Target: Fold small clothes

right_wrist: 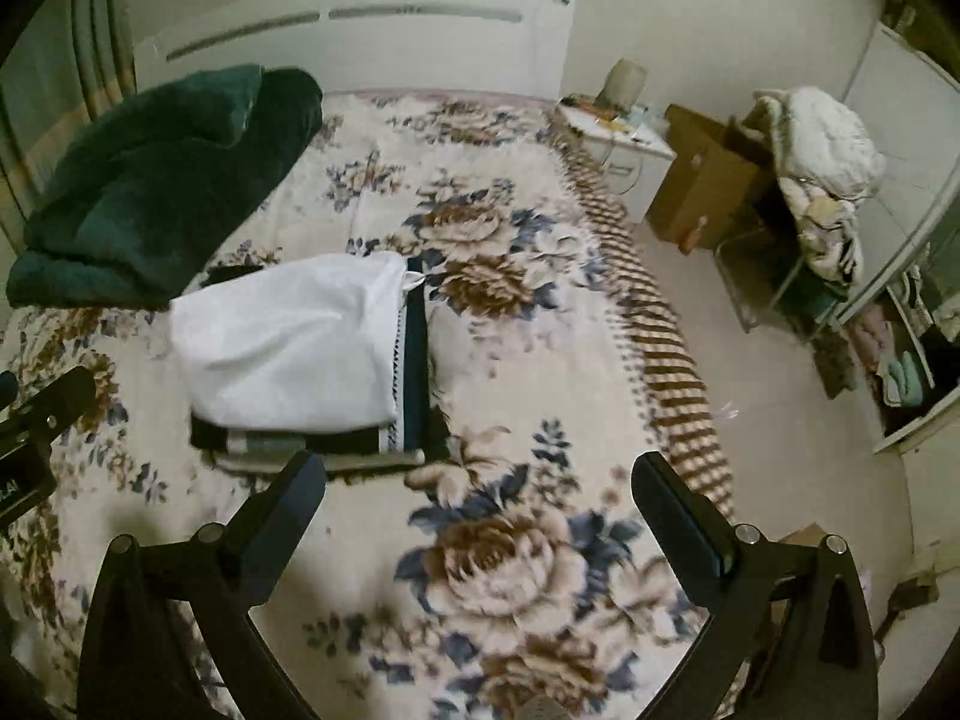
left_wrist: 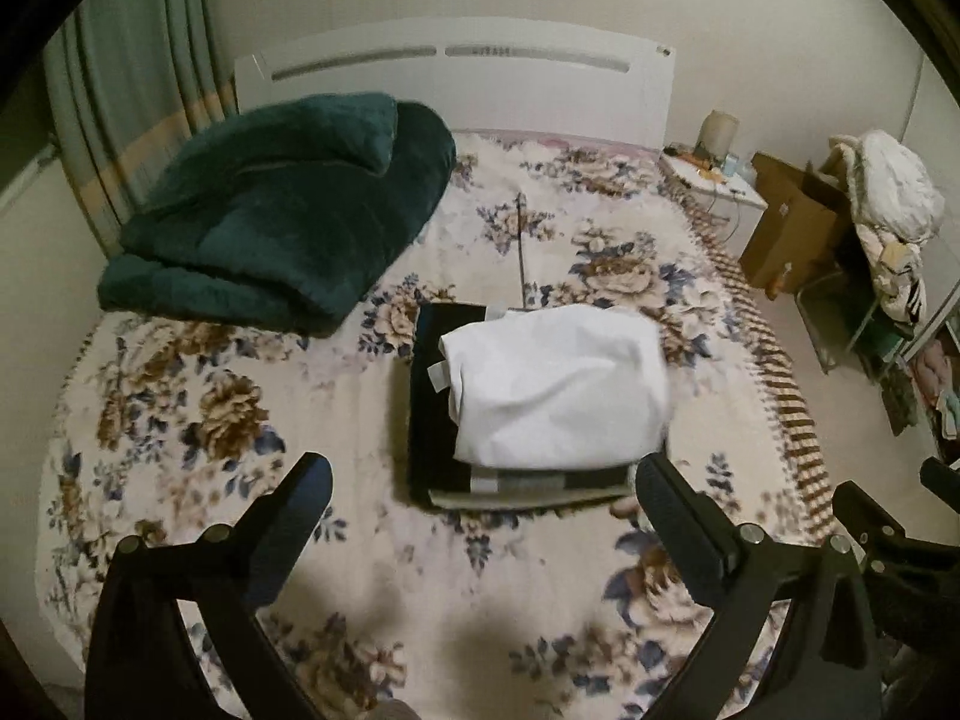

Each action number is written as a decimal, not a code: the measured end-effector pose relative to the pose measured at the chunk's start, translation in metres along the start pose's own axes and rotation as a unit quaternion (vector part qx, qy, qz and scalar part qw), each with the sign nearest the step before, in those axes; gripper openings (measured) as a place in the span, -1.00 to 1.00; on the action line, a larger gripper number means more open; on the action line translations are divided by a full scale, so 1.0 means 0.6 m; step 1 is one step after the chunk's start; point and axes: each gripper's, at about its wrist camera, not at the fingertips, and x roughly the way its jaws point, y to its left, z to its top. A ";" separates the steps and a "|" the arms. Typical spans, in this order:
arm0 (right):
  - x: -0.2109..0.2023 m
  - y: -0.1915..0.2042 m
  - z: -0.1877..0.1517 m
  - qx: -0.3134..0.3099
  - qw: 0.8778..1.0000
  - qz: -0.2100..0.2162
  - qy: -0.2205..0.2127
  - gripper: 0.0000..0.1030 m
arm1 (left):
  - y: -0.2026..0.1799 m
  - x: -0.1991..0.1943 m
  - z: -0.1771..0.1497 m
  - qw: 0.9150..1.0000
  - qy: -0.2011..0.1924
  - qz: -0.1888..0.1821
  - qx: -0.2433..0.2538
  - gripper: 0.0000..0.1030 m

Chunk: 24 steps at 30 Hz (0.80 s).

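Note:
A folded white garment (left_wrist: pixel 558 387) lies on top of a stack of folded dark clothes (left_wrist: pixel 432 420) in the middle of the floral bed cover (left_wrist: pixel 180 408). My left gripper (left_wrist: pixel 483 474) is open and empty, just in front of the stack. My right gripper (right_wrist: pixel 480 474) is open and empty, to the right of the stack, over bare bed cover (right_wrist: pixel 510 564). The white garment (right_wrist: pixel 288 348) and the dark stack (right_wrist: pixel 414 372) also show in the right wrist view. The right gripper's body shows at the left view's right edge (left_wrist: pixel 882 534).
A folded dark green blanket (left_wrist: pixel 282 204) lies at the bed's back left, by the white headboard (left_wrist: pixel 456 78). A thin dark rod (left_wrist: pixel 519 246) lies behind the stack. Right of the bed are a nightstand (right_wrist: pixel 618 138), a cardboard box (right_wrist: pixel 702 186) and a chair piled with clothes (right_wrist: pixel 822 180).

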 end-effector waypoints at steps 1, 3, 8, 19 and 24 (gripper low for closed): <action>-0.027 -0.007 -0.006 0.002 1.000 -0.001 -0.004 1.00 | -0.003 -0.024 -0.003 1.000 -0.006 0.001 0.000 1.00; -0.097 -0.028 -0.021 0.009 1.000 0.000 -0.020 1.00 | -0.009 -0.083 -0.011 1.000 -0.021 0.003 -0.001 1.00; -0.240 -0.060 -0.051 0.012 0.998 0.008 -0.053 1.00 | -0.021 -0.199 -0.034 0.999 -0.045 0.002 -0.005 1.00; -0.482 -0.108 -0.129 0.016 0.993 0.030 -0.116 1.00 | -0.046 -0.379 -0.082 0.997 -0.083 -0.002 -0.004 1.00; -0.568 -0.131 -0.155 0.016 0.989 0.037 -0.140 1.00 | -0.049 -0.441 -0.101 0.995 -0.103 0.004 -0.014 1.00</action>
